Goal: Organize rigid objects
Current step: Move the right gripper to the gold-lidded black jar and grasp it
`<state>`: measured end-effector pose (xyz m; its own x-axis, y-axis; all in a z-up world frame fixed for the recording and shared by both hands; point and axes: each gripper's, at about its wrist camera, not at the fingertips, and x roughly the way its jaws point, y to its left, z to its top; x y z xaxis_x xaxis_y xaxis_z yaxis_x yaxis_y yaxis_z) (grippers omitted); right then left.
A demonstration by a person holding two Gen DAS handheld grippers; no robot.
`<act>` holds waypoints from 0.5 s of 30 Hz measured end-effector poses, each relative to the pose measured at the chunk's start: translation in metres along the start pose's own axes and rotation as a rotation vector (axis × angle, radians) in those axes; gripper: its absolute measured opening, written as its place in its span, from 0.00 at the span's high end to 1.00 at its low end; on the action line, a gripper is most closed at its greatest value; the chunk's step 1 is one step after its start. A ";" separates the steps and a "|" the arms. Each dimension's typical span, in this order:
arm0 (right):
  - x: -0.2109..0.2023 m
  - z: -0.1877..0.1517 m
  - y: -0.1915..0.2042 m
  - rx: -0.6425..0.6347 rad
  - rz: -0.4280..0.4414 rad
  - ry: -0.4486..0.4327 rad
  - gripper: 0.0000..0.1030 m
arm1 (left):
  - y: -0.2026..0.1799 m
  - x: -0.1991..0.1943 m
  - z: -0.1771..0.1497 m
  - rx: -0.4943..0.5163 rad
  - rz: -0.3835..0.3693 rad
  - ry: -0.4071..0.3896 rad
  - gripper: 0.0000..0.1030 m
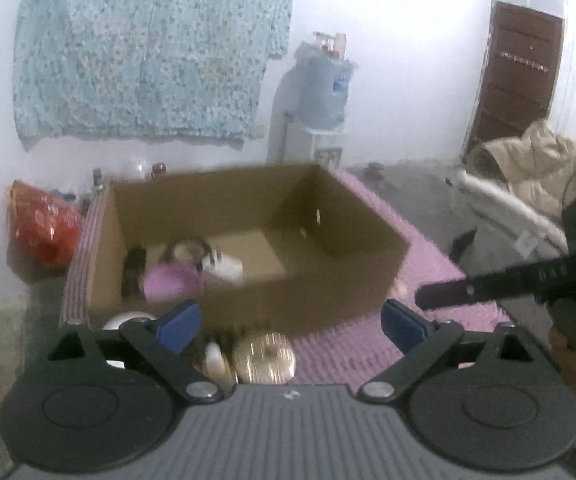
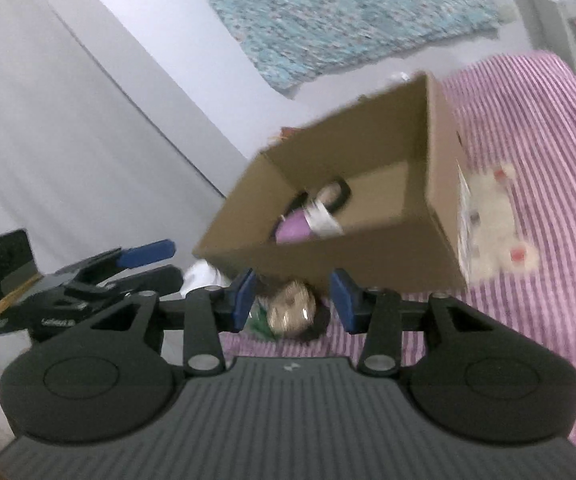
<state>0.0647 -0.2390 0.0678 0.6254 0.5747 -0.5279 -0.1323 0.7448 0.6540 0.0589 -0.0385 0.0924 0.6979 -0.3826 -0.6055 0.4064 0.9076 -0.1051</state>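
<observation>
An open cardboard box (image 1: 248, 280) (image 2: 368, 256) stands on the purple striped cover (image 1: 428, 252). Inside it lie a purple item (image 1: 168, 286) (image 2: 294, 228), a white bottle (image 1: 226, 266) and a black object (image 1: 134, 268). A round gold object (image 1: 264, 356) (image 2: 292, 310) rests on the cover in front of the box, beside a small pale bottle (image 1: 214, 356) and a white bowl (image 1: 128, 318). My left gripper (image 1: 291, 326) (image 2: 160, 264) is wide open and holds nothing. My right gripper (image 2: 294, 302) (image 1: 428, 298) is partly open, the gold object just beyond its pads, untouched.
White items with red caps (image 2: 496, 220) lie right of the box. A red bag (image 1: 44, 224) and jars sit by the wall at left. A water dispenser (image 1: 320, 92), a brown door (image 1: 516, 76) and a beige jacket (image 1: 540, 168) on a chair are behind.
</observation>
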 end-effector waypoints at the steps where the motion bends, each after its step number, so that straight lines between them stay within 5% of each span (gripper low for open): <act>1: 0.002 -0.006 -0.003 0.020 0.004 0.005 0.59 | -0.003 0.002 -0.009 0.001 -0.002 0.008 0.05; 6: 0.028 -0.020 -0.005 0.052 0.006 0.037 0.56 | -0.015 0.034 -0.045 0.032 -0.026 0.107 0.06; 15: 0.093 -0.014 -0.003 0.059 0.018 0.095 0.55 | -0.027 0.074 -0.067 0.098 0.126 0.110 0.20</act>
<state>0.1127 -0.1828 0.0096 0.5470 0.6193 -0.5633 -0.0955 0.7146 0.6929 0.0606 -0.0800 -0.0023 0.6802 -0.2410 -0.6923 0.3794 0.9238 0.0511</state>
